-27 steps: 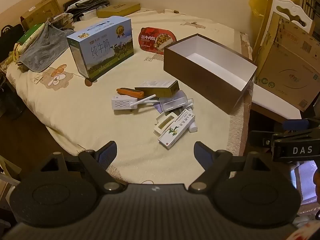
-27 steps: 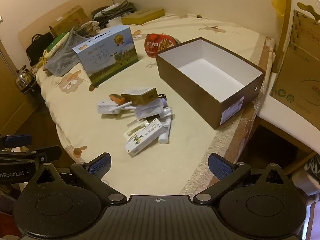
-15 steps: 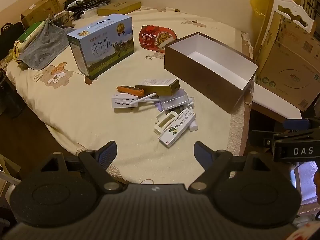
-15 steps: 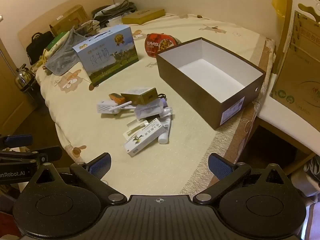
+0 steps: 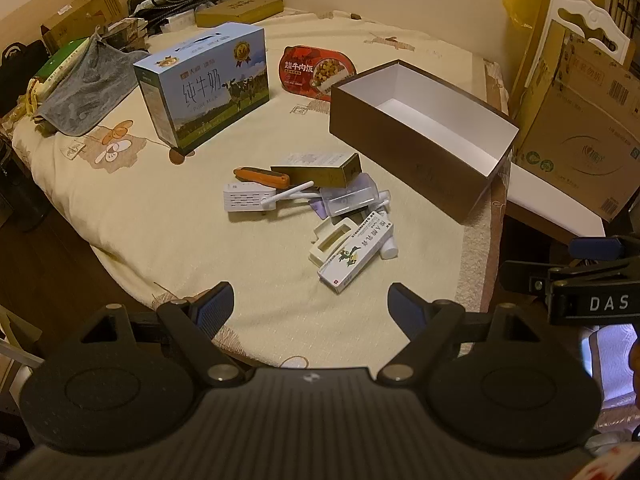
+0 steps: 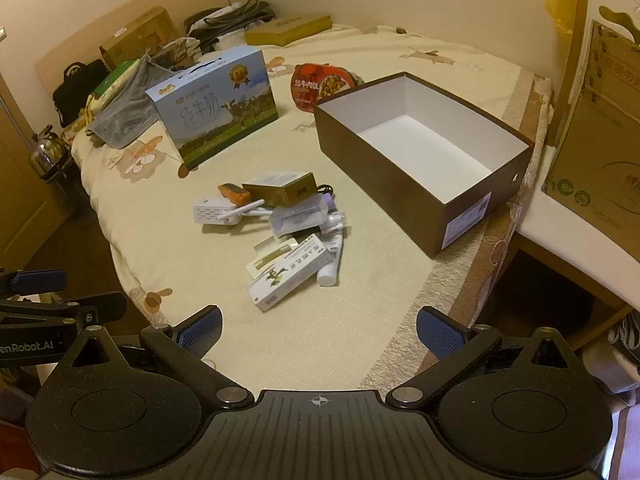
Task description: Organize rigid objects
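- The left hand-held gripper (image 5: pixel 310 300) and the right hand-held gripper (image 6: pixel 318 326) are both seen spread to their widest, with nothing between the blue pads; both are held above the near edge of the bed (image 5: pixel 160 216), well short of the objects.
- The task's things are found in a loose pile on the cream bedspread: a white and green rectangular carton (image 5: pixel 356 254), a white plastic tube (image 6: pixel 331 258) lying against it, a white moulded plastic insert (image 5: pixel 330 238), a clear plastic case (image 5: pixel 348 200), a gold cardboard box (image 5: pixel 320 170), a white vented plug-in device (image 5: pixel 248 200) and an orange-handled tool (image 5: pixel 262 176).
- The empty brown cardboard box with a white lining (image 6: pixel 424 160) is set just beside the pile, near the bed's edge.
- Because the items overlap, a neighbour could be dragged or pinched along when one is lifted; the tube could be rolled away by a nudge to the carton.
- The soft bedding could give under a downward press, so a flat carton might be pushed in rather than gripped.
- The clear case may slip, being smooth.
- The brown box could be knocked toward the bed's edge if its wall is struck during a drop.
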A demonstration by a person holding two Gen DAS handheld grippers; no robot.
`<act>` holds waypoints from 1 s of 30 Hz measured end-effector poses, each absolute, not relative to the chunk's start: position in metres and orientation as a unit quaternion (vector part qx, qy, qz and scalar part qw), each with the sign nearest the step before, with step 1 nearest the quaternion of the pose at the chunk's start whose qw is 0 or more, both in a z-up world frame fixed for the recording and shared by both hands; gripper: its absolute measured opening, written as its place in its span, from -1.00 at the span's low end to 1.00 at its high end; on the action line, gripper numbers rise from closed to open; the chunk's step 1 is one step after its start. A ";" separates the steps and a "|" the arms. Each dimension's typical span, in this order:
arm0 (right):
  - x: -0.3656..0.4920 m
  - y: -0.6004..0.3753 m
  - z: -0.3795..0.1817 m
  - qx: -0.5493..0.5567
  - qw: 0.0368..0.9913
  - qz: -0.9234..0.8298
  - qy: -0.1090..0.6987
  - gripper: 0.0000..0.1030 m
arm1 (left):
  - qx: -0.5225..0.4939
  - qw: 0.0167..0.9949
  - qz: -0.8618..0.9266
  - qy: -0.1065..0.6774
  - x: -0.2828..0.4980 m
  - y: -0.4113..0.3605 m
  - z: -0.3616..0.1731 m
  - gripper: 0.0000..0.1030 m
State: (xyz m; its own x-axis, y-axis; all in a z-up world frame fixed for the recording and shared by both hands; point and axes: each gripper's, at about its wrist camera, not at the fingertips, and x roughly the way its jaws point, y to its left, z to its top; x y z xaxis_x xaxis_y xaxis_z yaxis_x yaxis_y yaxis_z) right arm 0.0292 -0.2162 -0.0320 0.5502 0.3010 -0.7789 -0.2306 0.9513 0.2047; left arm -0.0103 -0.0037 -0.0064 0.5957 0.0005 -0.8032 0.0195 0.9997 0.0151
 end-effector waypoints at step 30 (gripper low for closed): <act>0.033 -0.220 -0.026 0.037 0.878 0.151 0.452 0.96 | 0.008 0.888 -0.004 0.459 0.004 0.005 -0.013 0.58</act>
State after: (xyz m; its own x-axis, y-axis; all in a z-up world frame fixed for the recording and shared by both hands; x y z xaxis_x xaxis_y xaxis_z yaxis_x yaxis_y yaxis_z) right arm 0.0330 -0.2196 -0.0261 0.5455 0.2993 -0.7828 -0.2317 0.9515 0.2023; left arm 0.0036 0.0049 -0.0130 0.5780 0.0000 -0.8160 0.0143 0.9998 0.0101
